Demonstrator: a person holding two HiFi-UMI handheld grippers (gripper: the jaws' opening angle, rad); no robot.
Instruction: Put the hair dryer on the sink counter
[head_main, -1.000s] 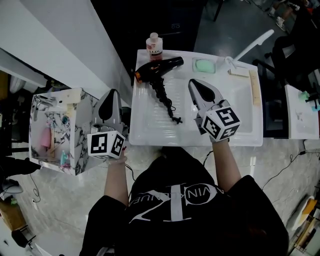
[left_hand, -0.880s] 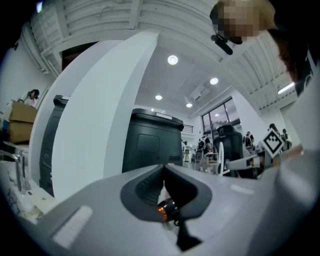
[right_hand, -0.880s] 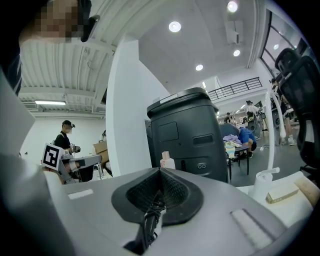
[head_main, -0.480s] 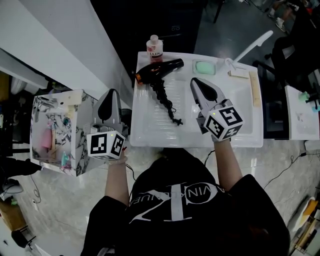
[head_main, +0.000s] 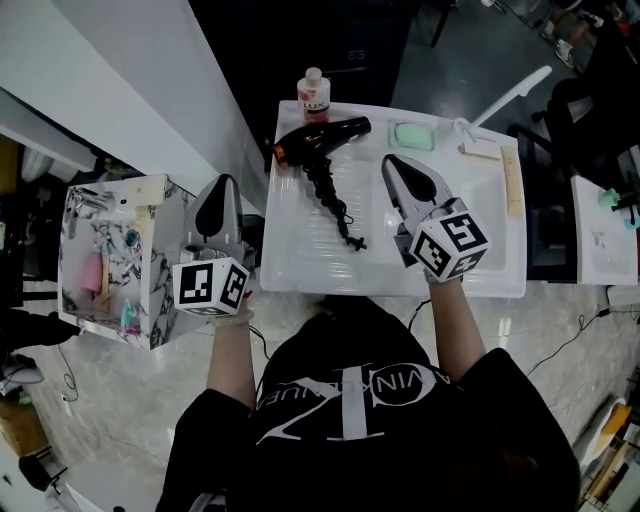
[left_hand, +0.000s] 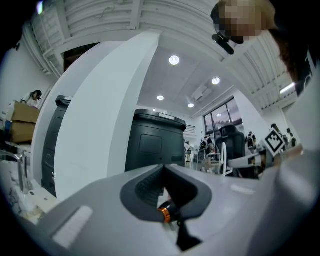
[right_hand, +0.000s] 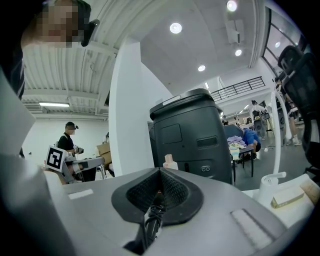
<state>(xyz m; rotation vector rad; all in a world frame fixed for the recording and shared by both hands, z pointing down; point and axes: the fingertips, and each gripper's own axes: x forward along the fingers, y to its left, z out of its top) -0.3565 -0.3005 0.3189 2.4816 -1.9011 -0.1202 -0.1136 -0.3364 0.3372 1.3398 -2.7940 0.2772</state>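
The black hair dryer (head_main: 318, 138) with an orange nozzle lies on the back left of the white sink counter (head_main: 500, 280). Its coiled cord (head_main: 335, 205) trails toward me into the basin. My right gripper (head_main: 396, 166) hovers shut over the basin, to the right of the cord and apart from it, holding nothing. My left gripper (head_main: 222, 190) is shut and empty, left of the counter's edge. In the left gripper view the shut left gripper (left_hand: 163, 167) frames the dryer's orange ring (left_hand: 164, 214). In the right gripper view the shut right gripper (right_hand: 160, 171) shows the cord (right_hand: 151, 222) below it.
A pink bottle (head_main: 313, 95) stands behind the dryer. Green soap (head_main: 410, 134), a pale bar (head_main: 478, 148), a wooden strip (head_main: 511, 178) and the white faucet (head_main: 505, 95) line the counter's back and right. A marbled box (head_main: 110, 255) of toiletries sits at left. A dark bin (left_hand: 155, 145) stands beyond.
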